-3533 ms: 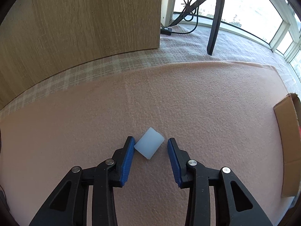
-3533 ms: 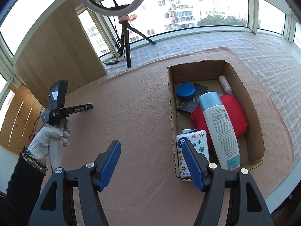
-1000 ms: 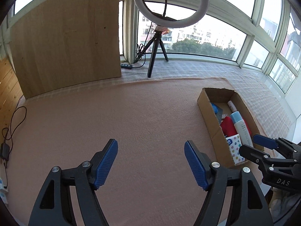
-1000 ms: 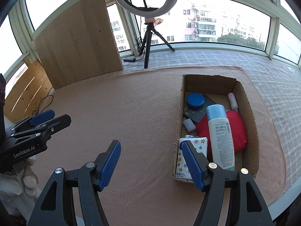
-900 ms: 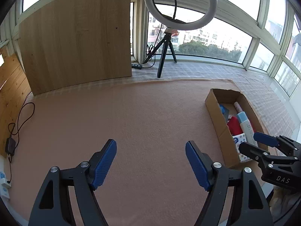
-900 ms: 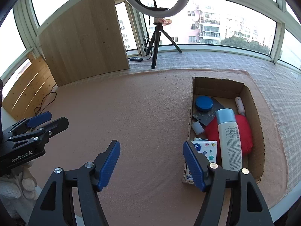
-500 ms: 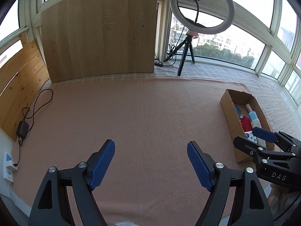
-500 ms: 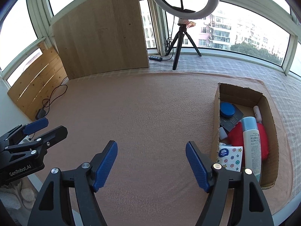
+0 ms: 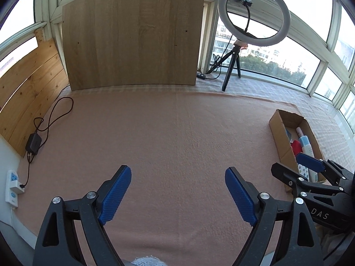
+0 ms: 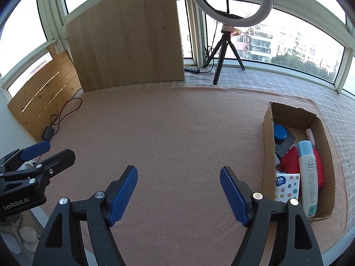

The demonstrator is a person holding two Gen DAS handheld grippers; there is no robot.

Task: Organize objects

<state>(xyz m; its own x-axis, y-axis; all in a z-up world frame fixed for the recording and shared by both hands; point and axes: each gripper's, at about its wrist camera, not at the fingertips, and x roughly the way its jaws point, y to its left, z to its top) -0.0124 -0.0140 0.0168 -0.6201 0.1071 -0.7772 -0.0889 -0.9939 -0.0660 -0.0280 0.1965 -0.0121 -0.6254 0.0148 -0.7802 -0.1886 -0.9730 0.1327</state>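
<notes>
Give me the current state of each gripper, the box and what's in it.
left gripper: open, empty
right gripper: open, empty
cardboard box: open-topped, partly filled
white bottle: lying flat on the red pouch
blue round tin: lid on
tissue pack: at box's near end

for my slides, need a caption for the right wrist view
Open right gripper above a bare pink mat, filled cardboard box to its right.

The right gripper point(image 10: 178, 178) hangs with jaws spread wide above a pink mat point(image 10: 177, 133). A cardboard box point(image 10: 268, 155) holds a white bottle point(image 10: 307, 177) and blue lid point(image 10: 280, 132).
</notes>
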